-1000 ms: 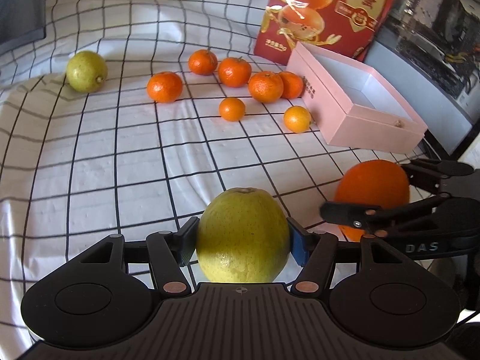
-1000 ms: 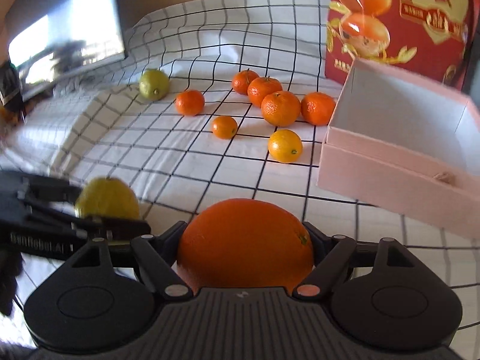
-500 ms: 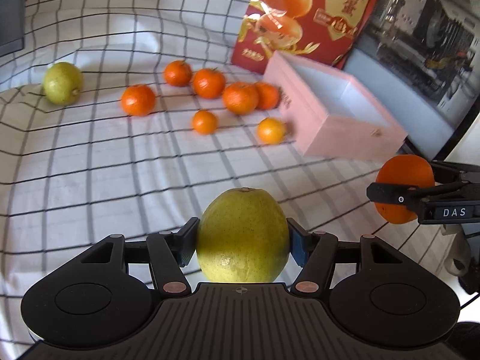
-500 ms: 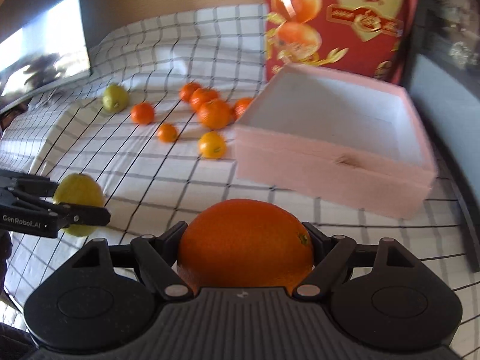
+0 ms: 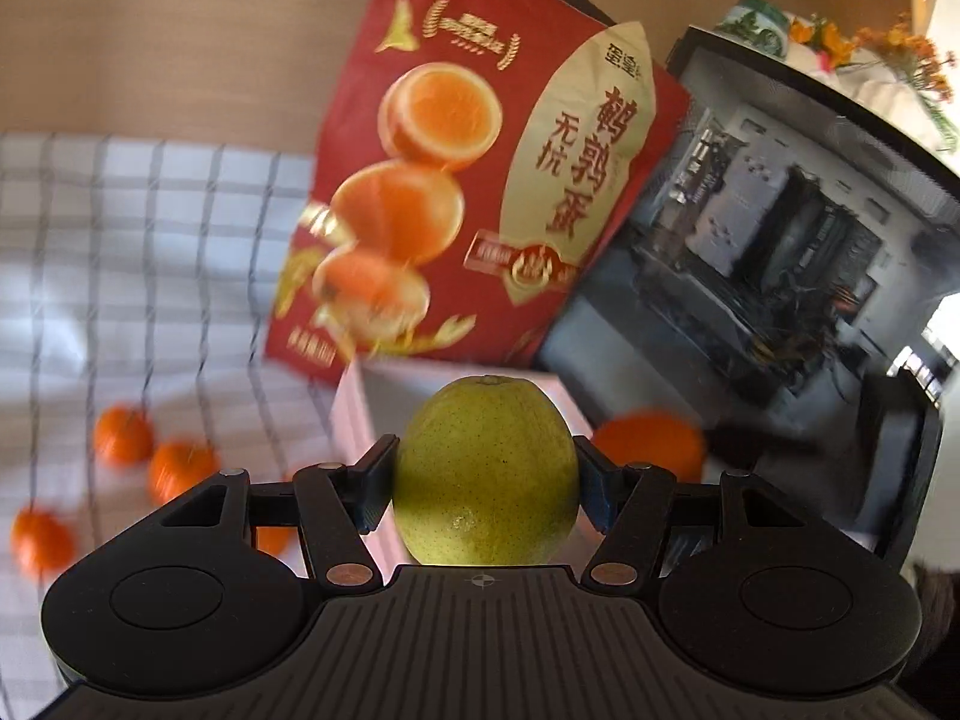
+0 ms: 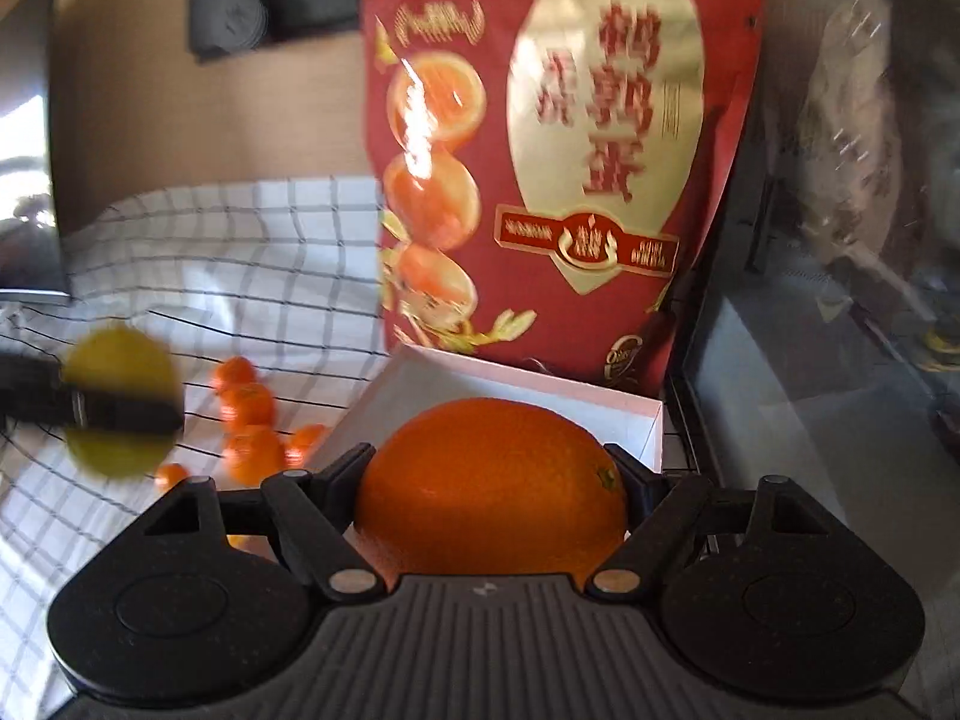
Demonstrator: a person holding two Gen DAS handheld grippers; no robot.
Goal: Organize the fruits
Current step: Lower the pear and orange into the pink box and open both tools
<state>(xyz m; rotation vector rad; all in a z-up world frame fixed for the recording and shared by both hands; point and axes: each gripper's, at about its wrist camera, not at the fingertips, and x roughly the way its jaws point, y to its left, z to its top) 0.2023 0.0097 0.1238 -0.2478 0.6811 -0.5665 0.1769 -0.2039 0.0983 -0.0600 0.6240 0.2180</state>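
Note:
My left gripper (image 5: 486,468) is shut on a yellow-green citrus fruit (image 5: 486,474), held up in front of the open pink box (image 5: 354,414). The right gripper (image 6: 492,474) is shut on a large orange (image 6: 492,486), which hangs over the near edge of the same box (image 6: 510,384). In the left wrist view that orange (image 5: 651,441) shows blurred to the right of the green fruit. The right wrist view shows the green fruit (image 6: 120,402) at the left, gripped between dark fingers. Several small mandarins (image 5: 174,468) lie on the checked cloth (image 5: 120,276) left of the box.
A tall red snack bag (image 5: 480,180) stands right behind the box. A glass-sided computer case (image 5: 780,252) stands to the right of the bag and box. A dark screen (image 6: 24,180) stands at the far left of the cloth.
Both grippers have risen and swung right toward the box, each keeping its fruit. The mandarins have slid to the lower left, and the red bag now fills the middle of both views.

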